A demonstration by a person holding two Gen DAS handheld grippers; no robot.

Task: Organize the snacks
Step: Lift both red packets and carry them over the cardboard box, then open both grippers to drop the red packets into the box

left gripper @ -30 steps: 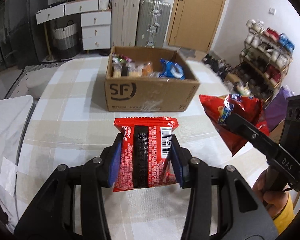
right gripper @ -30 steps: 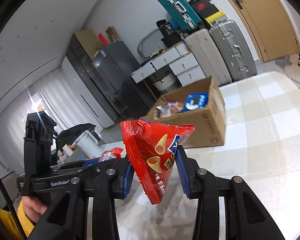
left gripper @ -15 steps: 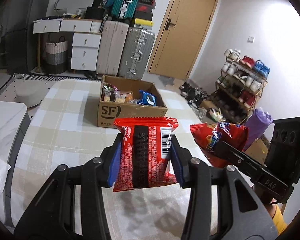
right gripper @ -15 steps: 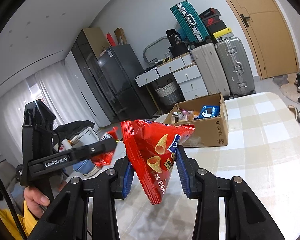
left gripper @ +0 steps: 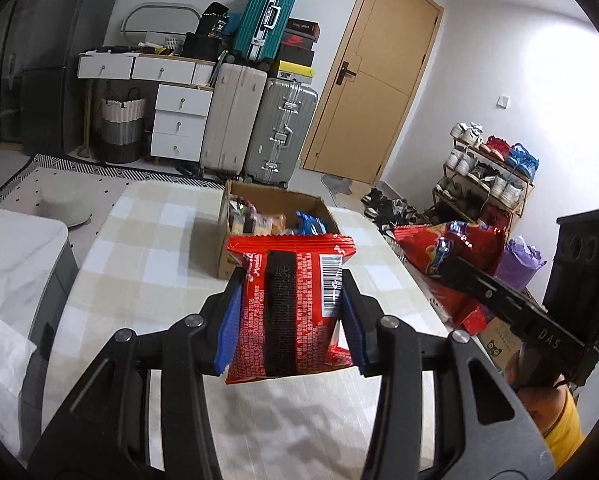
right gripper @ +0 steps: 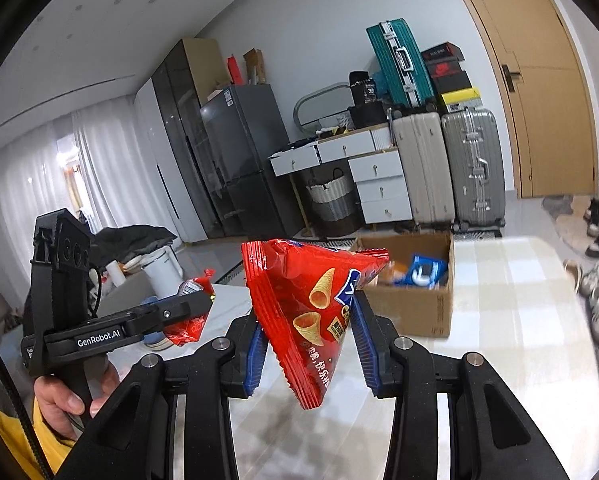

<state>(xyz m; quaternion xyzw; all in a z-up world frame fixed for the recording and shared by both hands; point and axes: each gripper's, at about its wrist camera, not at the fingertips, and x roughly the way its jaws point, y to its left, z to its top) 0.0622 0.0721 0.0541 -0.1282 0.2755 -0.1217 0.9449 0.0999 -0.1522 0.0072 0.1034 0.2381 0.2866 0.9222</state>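
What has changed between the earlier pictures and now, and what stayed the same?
Both grippers rose and drew back from the cardboard box, which now looks smaller and farther away, with more of the room showing. Nothing was taken or let go: the left gripper keeps its grip on the red snack packet, and the right gripper on the red cone-snack bag. The box stays on the table.

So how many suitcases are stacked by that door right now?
3: a beige suitcase and a silver suitcase standing side by side left of the door, and a teal suitcase above them. More may be hidden behind.
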